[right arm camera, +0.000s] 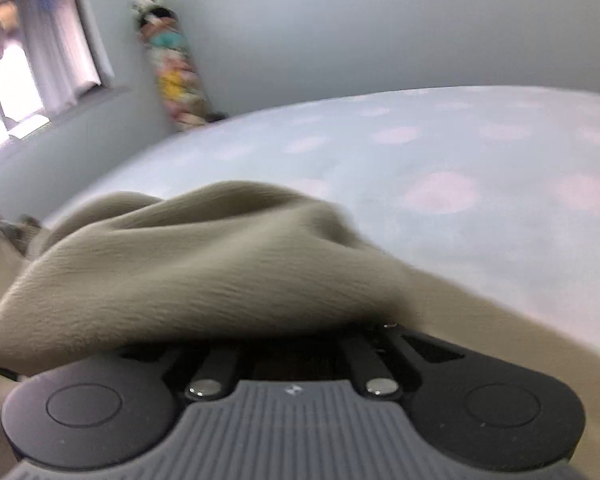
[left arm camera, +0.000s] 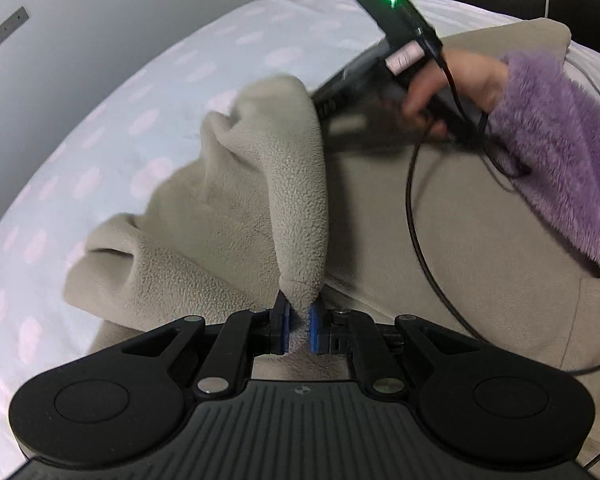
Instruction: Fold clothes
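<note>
Left wrist view shows the bed [left arm camera: 100,128] filling the upper left and centre of the frame, its pale blue sheet dotted with soft pink spots. Across the lower and right parts of the frame lies the beige fleece garment [left arm camera: 440,240], spread over the sheet, with one fold of it pulled up into a peak at the centre. At the right edge a fuzzy purple sleeve [left arm camera: 560,152] reaches in, and the hand [left arm camera: 456,84] at its end grips the handle of the right gripper [left arm camera: 320,100], whose front end meets the raised fleece at upper centre; blur hides its fingers there. A black cable [left arm camera: 412,208] loops down from it over the garment. At lower centre the left gripper [left arm camera: 300,324] is clamped on the tip of the lifted fold, its blue pads [left arm camera: 286,328] pressing the cloth from both sides.

Right wrist view is blurred. The same spotted sheet [right arm camera: 460,184] fills the right and centre, grey wall [right arm camera: 340,40] above it, a window [right arm camera: 32,52] at upper left and a colourful long object [right arm camera: 172,64] leaning in the corner beside it. The garment [right arm camera: 200,272] drapes over the gripper's front at lower centre, covering the fingers, so I cannot tell whether they are together or apart.
</note>
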`<state>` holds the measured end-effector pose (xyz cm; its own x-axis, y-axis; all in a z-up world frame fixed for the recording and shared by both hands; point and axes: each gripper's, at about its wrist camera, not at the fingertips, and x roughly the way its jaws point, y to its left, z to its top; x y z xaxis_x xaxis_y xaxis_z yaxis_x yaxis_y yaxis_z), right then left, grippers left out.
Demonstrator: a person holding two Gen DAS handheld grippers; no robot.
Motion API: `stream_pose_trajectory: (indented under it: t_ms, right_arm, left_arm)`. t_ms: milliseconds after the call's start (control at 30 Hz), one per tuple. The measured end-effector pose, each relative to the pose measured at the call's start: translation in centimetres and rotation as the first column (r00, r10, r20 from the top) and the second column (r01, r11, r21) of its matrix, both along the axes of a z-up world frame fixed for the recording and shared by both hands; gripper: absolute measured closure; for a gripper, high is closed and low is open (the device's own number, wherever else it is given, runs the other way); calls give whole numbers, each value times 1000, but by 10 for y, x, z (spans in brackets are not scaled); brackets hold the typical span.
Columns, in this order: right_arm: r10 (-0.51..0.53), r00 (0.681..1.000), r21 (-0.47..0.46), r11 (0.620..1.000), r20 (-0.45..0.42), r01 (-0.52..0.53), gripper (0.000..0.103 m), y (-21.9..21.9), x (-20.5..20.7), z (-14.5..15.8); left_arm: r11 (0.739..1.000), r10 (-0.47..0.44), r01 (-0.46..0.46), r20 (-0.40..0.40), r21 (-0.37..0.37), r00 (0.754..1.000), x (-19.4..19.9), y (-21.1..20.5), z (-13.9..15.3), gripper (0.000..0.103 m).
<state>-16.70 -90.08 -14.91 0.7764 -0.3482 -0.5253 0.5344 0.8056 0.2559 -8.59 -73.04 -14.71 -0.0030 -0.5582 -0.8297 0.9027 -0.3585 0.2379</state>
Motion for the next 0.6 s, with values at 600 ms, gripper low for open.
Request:
stream_pose_trajectory:
  t_ms: [600]
  right_arm:
    - [-189,971,-23,981,148,194,88,2,-57,41]
  left_arm:
    - [998,45,-44,-21,36,999,3,11,-33,94]
